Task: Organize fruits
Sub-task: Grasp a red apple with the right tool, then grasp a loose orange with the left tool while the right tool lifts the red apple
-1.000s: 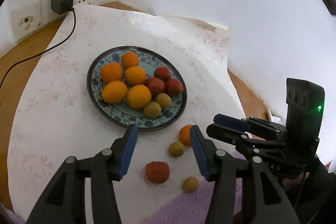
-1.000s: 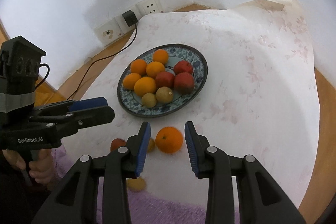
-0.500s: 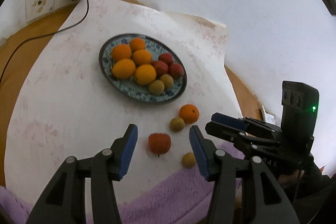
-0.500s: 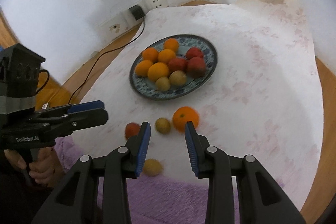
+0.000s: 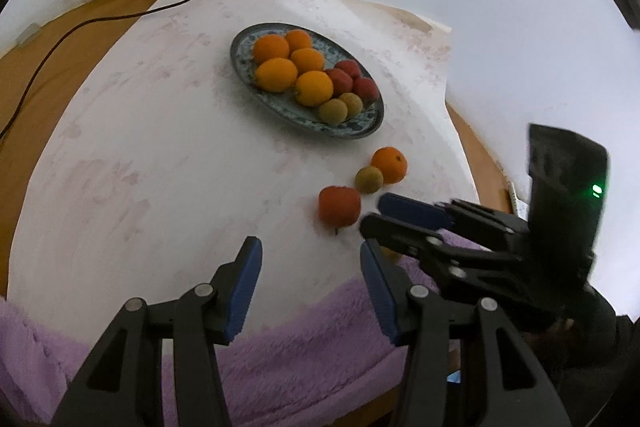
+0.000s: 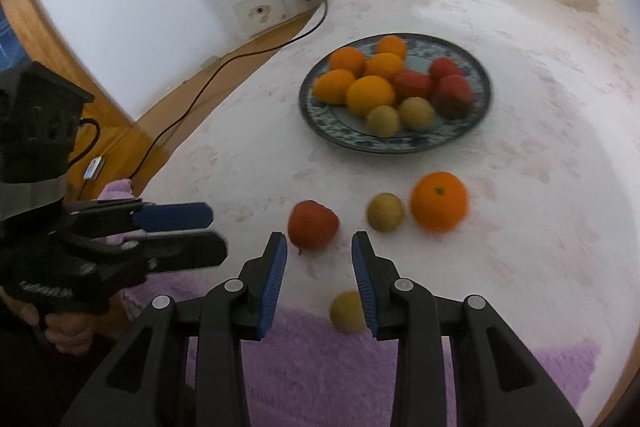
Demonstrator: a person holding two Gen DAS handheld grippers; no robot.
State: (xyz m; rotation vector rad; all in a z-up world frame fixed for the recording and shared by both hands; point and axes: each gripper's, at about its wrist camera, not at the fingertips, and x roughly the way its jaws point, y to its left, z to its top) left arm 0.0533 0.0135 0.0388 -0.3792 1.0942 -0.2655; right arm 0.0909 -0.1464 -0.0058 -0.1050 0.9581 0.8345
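On the white floral tablecloth (image 6: 540, 267) sits a blue patterned plate (image 6: 332, 119) holding oranges, red fruits and two small yellow-green ones. Just in front of it lie a loose orange (image 6: 439, 201), a yellow-green fruit (image 6: 385, 212) touching it in the left view, and a red fruit (image 6: 313, 225). Another yellow fruit (image 6: 346, 311) rests by the purple blanket (image 6: 320, 367). Right gripper (image 6: 319, 273) and left gripper (image 5: 310, 277) both hover with jaws apart, holding nothing.

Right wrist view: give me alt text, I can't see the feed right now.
The open right gripper hovers over a white cloth with four loose fruits: a red one, two yellow-green ones and an orange. Beyond them a plate holds ten more fruits; the left gripper enters from the left.
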